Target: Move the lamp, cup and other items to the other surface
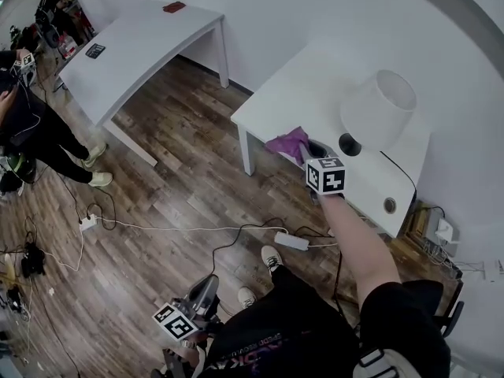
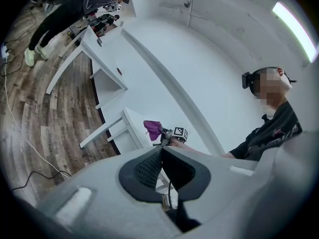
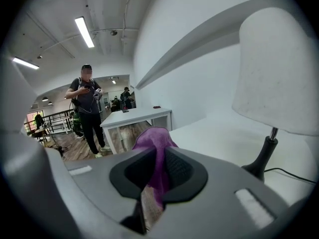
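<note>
A purple cloth (image 1: 287,142) hangs over the near white table (image 1: 315,77), pinched in my right gripper (image 1: 309,154), which is shut on it. In the right gripper view the cloth (image 3: 152,142) runs down between the pads of the right gripper (image 3: 160,169). The lamp (image 1: 378,109) with its white shade stands on this table just right of the cloth, its black base (image 3: 259,167) close by. My left gripper (image 1: 209,283) hangs low over the floor, shut and empty. The left gripper view looks past the left gripper's (image 2: 160,152) closed tips at the cloth (image 2: 152,128).
A second white table (image 1: 142,46) stands at the far left, with a small red item (image 1: 174,7) and a dark item (image 1: 94,50) on it. Cables and a power strip (image 1: 291,241) lie on the wood floor. People stand at the left edge (image 1: 31,124).
</note>
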`<state>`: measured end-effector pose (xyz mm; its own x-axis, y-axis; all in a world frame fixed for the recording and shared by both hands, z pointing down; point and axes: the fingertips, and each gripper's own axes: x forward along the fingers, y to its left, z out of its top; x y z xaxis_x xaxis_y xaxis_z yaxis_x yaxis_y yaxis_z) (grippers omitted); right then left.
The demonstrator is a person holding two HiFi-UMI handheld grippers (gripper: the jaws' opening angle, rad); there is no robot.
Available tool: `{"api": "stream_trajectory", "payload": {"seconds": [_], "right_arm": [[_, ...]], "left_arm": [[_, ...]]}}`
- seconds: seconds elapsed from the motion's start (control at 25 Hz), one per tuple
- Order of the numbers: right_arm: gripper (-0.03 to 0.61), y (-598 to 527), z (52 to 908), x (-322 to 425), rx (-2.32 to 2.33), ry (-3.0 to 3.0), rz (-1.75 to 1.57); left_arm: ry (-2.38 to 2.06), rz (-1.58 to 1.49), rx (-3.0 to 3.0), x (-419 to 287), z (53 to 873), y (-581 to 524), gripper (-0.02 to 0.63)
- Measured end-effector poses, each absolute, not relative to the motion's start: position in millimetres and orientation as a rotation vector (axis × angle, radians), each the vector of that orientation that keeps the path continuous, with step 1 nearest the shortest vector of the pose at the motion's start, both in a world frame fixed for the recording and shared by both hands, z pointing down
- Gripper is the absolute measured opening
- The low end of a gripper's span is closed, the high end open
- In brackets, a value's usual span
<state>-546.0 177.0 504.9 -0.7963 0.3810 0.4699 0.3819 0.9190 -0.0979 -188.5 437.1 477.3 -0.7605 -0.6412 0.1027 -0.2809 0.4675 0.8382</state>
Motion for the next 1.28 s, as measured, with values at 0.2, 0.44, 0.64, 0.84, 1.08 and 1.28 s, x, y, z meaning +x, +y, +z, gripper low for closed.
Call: {"api": "stream_trajectory", "payload": {"seconds": [0.2,0.44,0.64,0.84,1.08,1.28], "right_arm": [[0.049,188.1,487.8,-506.0,-0.576,-2.603,0.022],[0.049,205.0,471.2,-456.1,-0.637,-2.610,0.117],[0.049,215.3,458.8,-417.8,-0.677,-2.616,0.167],[0.049,217.9,452.7,-382.9,-0.679,-2.609,0.219],[0.049,211.2,439.6,-333.5,-0.654,-2.631,0.286],[0.049,203.6,437.7,-287.3,-0.626,-2.649,0.340]], "left_arm": [[-2.311,-1.207,0.831,-176.5,473.2,443.5,-0.002],[-2.287,-1.187,0.903,-166.9,468.2,446.5,-0.002],[-2.274,-1.161,0.956,-161.3,462.3,447.0,-0.002],[-2.266,-1.137,1.007,-155.8,456.7,447.8,-0.002],[-2.247,-1.105,1.074,-138.0,453.4,446.4,-0.002],[-2.204,-1.074,1.123,-122.2,458.3,437.2,0.000]]}}
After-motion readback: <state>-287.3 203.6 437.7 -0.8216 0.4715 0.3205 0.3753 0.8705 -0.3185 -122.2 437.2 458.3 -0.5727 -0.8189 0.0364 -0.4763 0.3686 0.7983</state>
